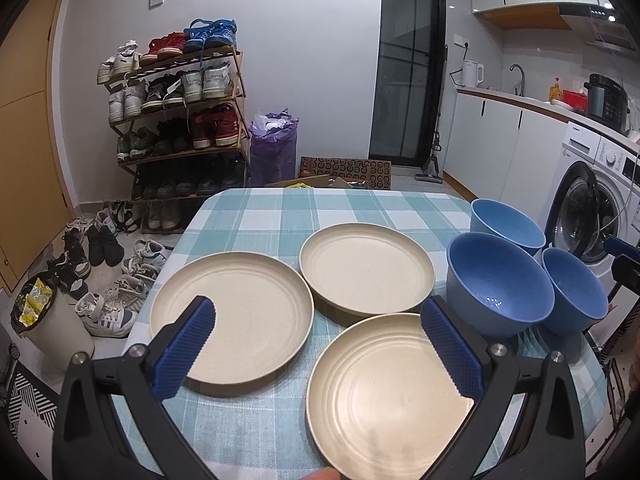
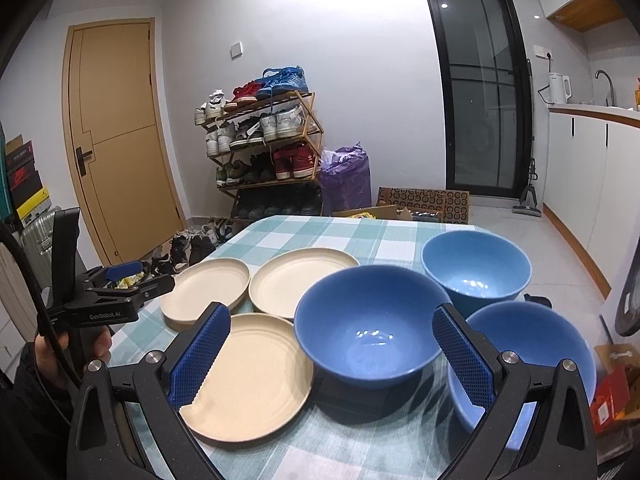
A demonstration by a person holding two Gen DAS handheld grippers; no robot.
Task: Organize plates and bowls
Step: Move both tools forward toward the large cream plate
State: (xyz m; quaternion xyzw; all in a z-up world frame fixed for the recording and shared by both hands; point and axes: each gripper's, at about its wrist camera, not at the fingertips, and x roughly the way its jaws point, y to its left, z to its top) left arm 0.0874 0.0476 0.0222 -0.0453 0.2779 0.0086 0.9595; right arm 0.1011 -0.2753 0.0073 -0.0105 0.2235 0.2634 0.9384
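While nothing is yet stacked, I read this as the opening step: both claws hang above the near edge of the checked tabletop (image 1: 256,216), each with its jaws spread wide and holding nothing. Going from the left, my left claw (image 1: 318,334) hovers over the gap between the left cream plate (image 1: 240,304) and the near cream plate (image 1: 380,396); the far cream plate (image 1: 366,268) lies just beyond, its rim close to both. All three lie flat and separate. To the right stand three blue bowls, upright and crowded together: the middle bowl (image 2: 368,320) sits between the fingers of my right claw (image 2: 328,350), with the far bowl (image 2: 476,268) behind it and the near bowl (image 2: 536,356) at the right edge. My judgement is that the next move calls for lowering one claw so a finger slips inside a rim, then closing on that rim to lift the piece onto its neighbour.
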